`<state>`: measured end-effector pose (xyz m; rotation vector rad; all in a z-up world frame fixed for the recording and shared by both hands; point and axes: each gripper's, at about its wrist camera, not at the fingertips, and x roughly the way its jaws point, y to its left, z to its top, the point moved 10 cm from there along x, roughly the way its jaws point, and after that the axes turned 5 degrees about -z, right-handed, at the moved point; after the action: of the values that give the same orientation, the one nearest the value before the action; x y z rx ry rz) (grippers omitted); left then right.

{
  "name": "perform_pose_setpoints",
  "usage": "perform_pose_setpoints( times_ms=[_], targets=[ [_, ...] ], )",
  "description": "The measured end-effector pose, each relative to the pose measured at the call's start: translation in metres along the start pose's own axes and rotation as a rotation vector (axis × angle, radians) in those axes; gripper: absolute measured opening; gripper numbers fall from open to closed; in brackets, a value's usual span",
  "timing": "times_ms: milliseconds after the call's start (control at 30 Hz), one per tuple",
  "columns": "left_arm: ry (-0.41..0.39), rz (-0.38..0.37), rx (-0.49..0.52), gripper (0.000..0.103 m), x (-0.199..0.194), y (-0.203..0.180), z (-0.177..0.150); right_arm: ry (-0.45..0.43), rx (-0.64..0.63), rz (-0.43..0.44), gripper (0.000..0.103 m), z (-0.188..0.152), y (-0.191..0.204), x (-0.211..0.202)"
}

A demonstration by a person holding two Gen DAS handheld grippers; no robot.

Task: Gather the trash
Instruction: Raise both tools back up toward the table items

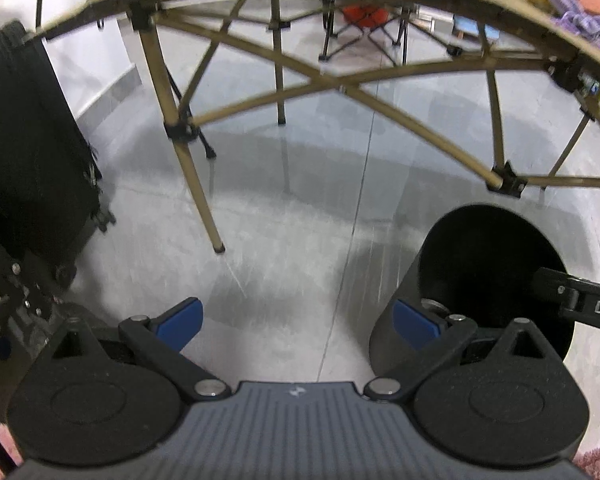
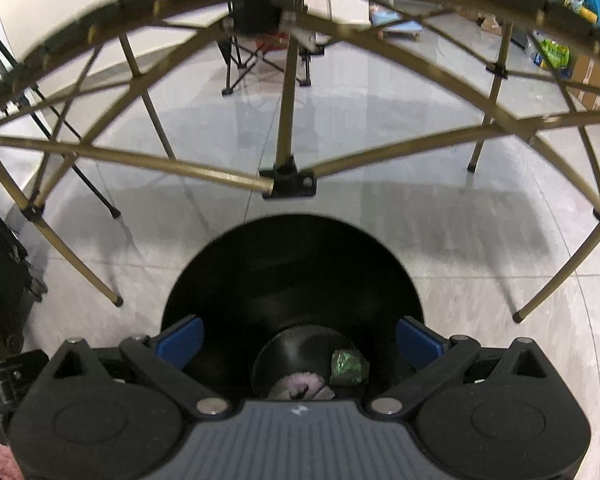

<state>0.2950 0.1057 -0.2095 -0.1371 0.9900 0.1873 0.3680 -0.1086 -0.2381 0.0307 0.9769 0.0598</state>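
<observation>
Each tool [image 1: 296, 322] [image 2: 298, 340] has a ribbed grey body, black round-lobed linkage arms with silver pivot screws, and blue finger pads [image 1: 180, 322] [image 2: 180, 340].

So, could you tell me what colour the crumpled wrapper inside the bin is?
Green wrapper, right wrist view.

Both wrist cameras are looking forward and down from low beside the black bin [image 2: 292, 280] — the right one directly over its mouth, the left one facing past its left side [image 1: 484, 264] — both sharing the folding table's frame [image 1: 284, 76] beyond it.
</observation>
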Motion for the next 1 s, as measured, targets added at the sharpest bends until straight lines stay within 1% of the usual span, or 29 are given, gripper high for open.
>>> perform_pose_setpoints(
  times_ms=[167,267,367,500,733,867,1000],
  targets=[
    [-0.084,0.031,0.035,0.103,-0.017,-0.007,0.014,-0.071,0.011,0.015,0.103,0.016,-0.007,-0.022],
    [-0.127,0.025,0.046,0.103,-0.027,-0.014,0.023,-0.114,0.019,0.033,0.103,0.028,-0.012,-0.039],
    [-0.161,0.005,0.049,0.103,-0.038,-0.022,0.032,-0.17,0.016,0.046,0.103,0.041,-0.017,-0.056],
    [-0.205,-0.013,0.058,0.103,-0.048,-0.037,0.045,-0.263,0.0,0.053,0.103,0.06,-0.024,-0.082],
    [-0.277,-0.034,0.081,0.103,-0.064,-0.06,0.071,-0.464,-0.056,0.037,0.103,0.093,-0.036,-0.128],
    [-0.311,-0.044,0.089,0.103,-0.071,-0.07,0.084,-0.524,-0.045,0.042,0.103,0.11,-0.048,-0.139],
    [-0.345,-0.057,0.094,0.103,-0.079,-0.08,0.1,-0.559,-0.051,0.038,0.103,0.124,-0.054,-0.142]
  ],
)
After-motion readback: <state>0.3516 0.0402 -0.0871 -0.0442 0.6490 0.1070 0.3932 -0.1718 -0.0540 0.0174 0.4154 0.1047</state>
